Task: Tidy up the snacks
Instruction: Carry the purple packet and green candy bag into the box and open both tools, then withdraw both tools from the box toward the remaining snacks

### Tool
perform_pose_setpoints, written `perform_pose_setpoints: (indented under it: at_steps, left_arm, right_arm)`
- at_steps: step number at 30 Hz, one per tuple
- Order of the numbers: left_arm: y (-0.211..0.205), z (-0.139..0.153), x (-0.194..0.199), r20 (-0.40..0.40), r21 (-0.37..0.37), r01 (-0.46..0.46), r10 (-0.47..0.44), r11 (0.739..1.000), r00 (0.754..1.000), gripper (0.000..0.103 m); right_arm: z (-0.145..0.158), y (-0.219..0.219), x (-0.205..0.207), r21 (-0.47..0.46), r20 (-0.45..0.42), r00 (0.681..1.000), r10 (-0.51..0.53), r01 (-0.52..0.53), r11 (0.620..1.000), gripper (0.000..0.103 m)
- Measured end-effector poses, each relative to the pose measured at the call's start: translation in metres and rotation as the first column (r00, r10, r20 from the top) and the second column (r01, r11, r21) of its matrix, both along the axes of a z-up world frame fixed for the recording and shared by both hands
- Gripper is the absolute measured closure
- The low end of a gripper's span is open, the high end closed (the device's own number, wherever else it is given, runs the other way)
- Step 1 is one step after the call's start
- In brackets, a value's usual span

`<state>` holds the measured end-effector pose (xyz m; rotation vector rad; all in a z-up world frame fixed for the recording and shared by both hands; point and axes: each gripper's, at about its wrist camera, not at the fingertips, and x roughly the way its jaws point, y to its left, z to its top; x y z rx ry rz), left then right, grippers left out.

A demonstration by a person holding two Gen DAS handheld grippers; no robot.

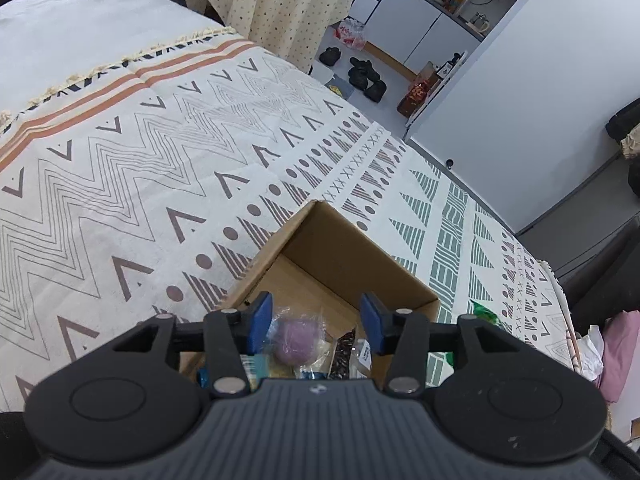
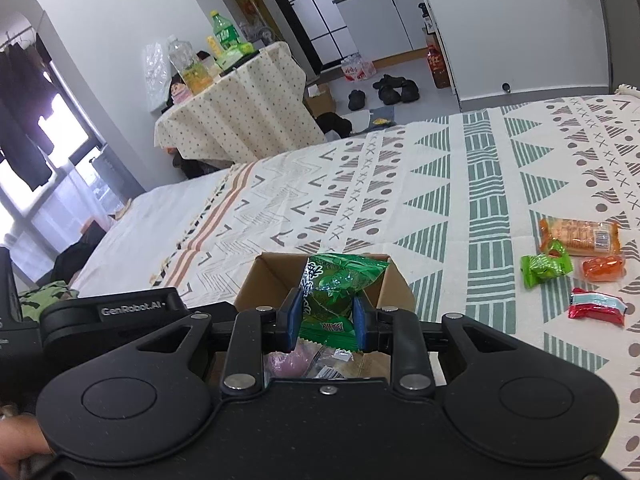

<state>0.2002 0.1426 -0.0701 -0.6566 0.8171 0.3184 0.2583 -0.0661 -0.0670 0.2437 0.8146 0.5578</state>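
Right gripper point(image 2: 326, 318) clamps a green snack packet point(image 2: 340, 280) directly above the cardboard box point(image 2: 400, 288), which sits on the patterned bed cover point(image 2: 440, 184). Left gripper point(image 1: 316, 326) hovers over the same box with jaws spread and empty. Inside lie a purple wrapped ball point(image 1: 296, 340) and several other packets. I judge the job roughly half finished. Only the right view shows what remains beside the box: an orange biscuit pack point(image 2: 580, 236), a small green candy point(image 2: 546, 266), an orange sweet point(image 2: 604, 268) and a red packet point(image 2: 598, 306).

Green snack packet point(image 2: 334, 288) upright above open cardboard box point(image 2: 396, 284).
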Motion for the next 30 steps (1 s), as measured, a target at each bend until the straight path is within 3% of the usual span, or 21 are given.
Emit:
perform_pose_setpoints:
  at_steps: [7,12,19,23,25,30]
  left_arm:
    - [0.007,0.0,-0.001,-0.013,0.002,-0.007,0.007,1.0,1.0,0.038]
    - [0.001,-0.001,0.001,-0.05,0.019,0.001,0.0,1.0,0.999,0.024]
    - [-0.015,0.003,-0.002,-0.092,0.04,0.014,-0.01,0.999,0.996,0.015]
    - [-0.029,0.011,-0.003,-0.077,0.066,0.043,-0.038,0.997,0.996,0.011]
    - [-0.038,0.014,-0.002,-0.101,0.089,0.059,-0.05,0.994,0.994,0.005]
    - [-0.056,0.021,-0.004,-0.095,0.112,0.09,-0.08,0.99,0.992,0.005]
  right_arm:
    - [-0.003,0.006,0.003,-0.001,-0.007,1.0,-0.002,0.002,1.0,0.069]
    - [-0.001,-0.008,0.002,-0.004,-0.005,0.999,-0.038,0.038,0.999,0.055]
    - [0.005,-0.037,0.001,-0.008,-0.012,0.996,-0.091,0.091,0.996,0.038]
    - [0.01,-0.052,-0.002,-0.01,-0.002,0.994,-0.112,0.112,0.994,0.02]
    - [0.012,-0.06,-0.003,-0.007,0.003,0.993,-0.122,0.122,0.993,0.016]
    - [0.018,-0.079,-0.005,-0.002,0.014,0.991,-0.131,0.131,0.991,0.005]
